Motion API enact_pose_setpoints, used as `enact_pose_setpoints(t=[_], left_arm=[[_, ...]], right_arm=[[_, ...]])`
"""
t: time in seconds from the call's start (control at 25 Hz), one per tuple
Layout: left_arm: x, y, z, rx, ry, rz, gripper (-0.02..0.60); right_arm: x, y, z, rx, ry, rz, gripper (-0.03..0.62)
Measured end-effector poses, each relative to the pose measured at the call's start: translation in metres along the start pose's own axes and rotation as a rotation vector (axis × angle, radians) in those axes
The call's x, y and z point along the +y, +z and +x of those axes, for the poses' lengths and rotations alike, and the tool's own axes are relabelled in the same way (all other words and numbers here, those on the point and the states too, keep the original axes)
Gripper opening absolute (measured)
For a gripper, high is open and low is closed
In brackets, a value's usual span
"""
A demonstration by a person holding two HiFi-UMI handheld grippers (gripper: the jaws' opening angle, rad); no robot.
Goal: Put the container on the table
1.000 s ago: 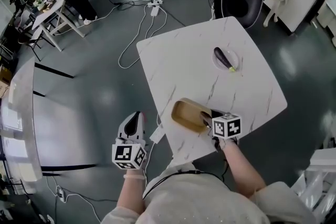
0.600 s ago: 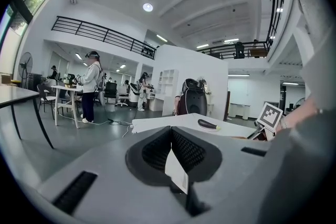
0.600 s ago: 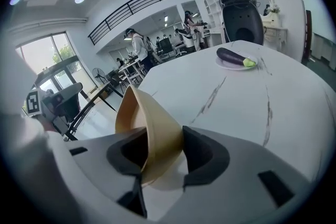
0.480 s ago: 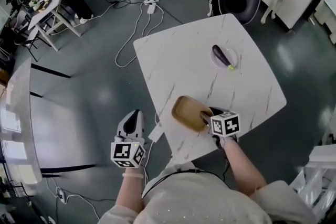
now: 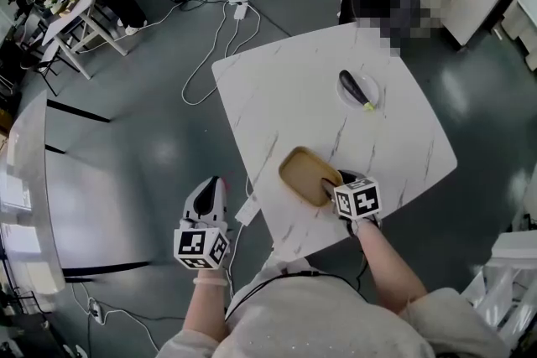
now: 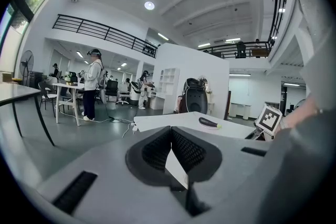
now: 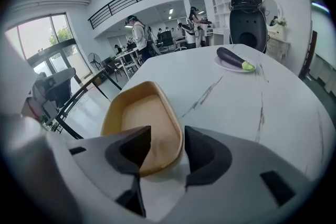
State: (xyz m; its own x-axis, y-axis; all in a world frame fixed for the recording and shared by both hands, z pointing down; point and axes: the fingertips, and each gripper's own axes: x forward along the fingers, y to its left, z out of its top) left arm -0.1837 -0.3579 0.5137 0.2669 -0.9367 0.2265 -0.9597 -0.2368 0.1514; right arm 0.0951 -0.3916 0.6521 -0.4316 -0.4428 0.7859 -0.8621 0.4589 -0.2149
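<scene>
The right gripper [image 7: 167,136] has its jaws wide apart. They have just been opening, and the near wall of the container [image 7: 142,118] stands between them: one jaw is over the tan inside and the other is outside the rim with a gap showing. Neither pad seems to press on the wall, so the grip looks let go. The container is a shallow tan tray with rounded corners. It sits flat on the table [image 5: 285,96], close to the table's near edge on the person's side.

Judging by that, the placing step is at its end: the container is down and released. What remains is to draw the right gripper back off the rim. That calls for a straight pull away along the line of the jaws, or a small lift first, so that the inner jaw does not catch the wall and drag the light tray toward the table's edge.

The right hand [image 5: 362,224] reaches in from the table's near edge, with the forearm coming up from the body and the gripper tipped steeply down onto the tabletop.

The left gripper [image 6: 170,131] has its jaws together with nothing in them. It is held roughly level off the table's near left side, over the floor, and takes no part.

Toward the table's far side, well apart from the container, an eggplant [image 5: 357,90] lies on a small white plate [image 5: 375,102].
</scene>
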Motion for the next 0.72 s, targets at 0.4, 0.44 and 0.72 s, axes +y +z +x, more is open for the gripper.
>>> enact_pose_setpoints(t=[0.4,0.44,0.72], left_arm=[[-0.002,-0.002,0.0,-0.001,-0.007,0.001,0.005],[-0.003,-0.002,-0.001,-0.002,-0.008,0.002,0.005],[-0.008,0.0,0.002,-0.008,-0.029,0.012,0.005]], right_arm=[[-0.002,0.006,-0.004,-0.039,-0.005,0.009,0.221],[-0.002,0.007,-0.005,-0.049,-0.002,0.008,0.224],[0.002,0.02,-0.022,-0.139,0.015,0.006,0.233]])
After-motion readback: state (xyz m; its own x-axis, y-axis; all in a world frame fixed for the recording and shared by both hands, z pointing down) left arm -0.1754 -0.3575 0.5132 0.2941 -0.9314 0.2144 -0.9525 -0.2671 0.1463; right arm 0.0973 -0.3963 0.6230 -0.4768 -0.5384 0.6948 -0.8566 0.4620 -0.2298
